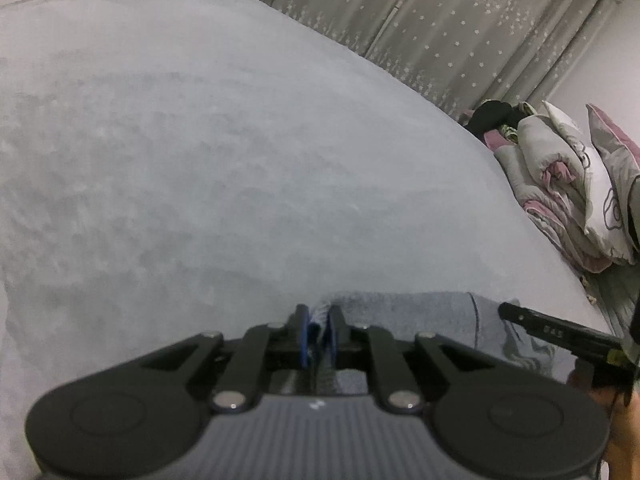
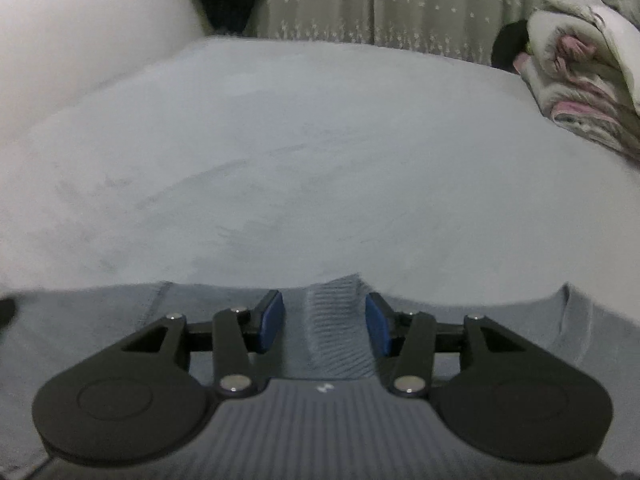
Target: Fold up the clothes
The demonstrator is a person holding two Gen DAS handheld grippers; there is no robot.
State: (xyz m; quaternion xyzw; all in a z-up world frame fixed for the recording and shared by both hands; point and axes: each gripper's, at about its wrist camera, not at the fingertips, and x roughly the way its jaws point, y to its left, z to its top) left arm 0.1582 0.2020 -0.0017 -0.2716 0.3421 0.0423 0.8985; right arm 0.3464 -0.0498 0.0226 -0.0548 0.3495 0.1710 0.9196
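Left wrist view: the left gripper point(image 1: 319, 322) is closed almost fully, its blue pads pinching a fold of the grey-blue garment point(image 1: 404, 316). The garment lies at the near edge of the bed point(image 1: 200, 140), which is covered in a pale sheet. A finger of the right gripper point(image 1: 560, 334) enters from the right. A quilt point(image 1: 568, 184) is heaped at the bed's far right corner, with curtains point(image 1: 440, 20) beyond.

Right wrist view: the right gripper point(image 2: 325, 322) stands about half open. A ribbed ridge of the garment point(image 2: 336, 320) rises between the pads; the right pad appears to touch it, the left pad stands clear. The garment spreads along the bed's point(image 2: 280, 160) near edge. The quilt point(image 2: 580, 72) sits at far right.
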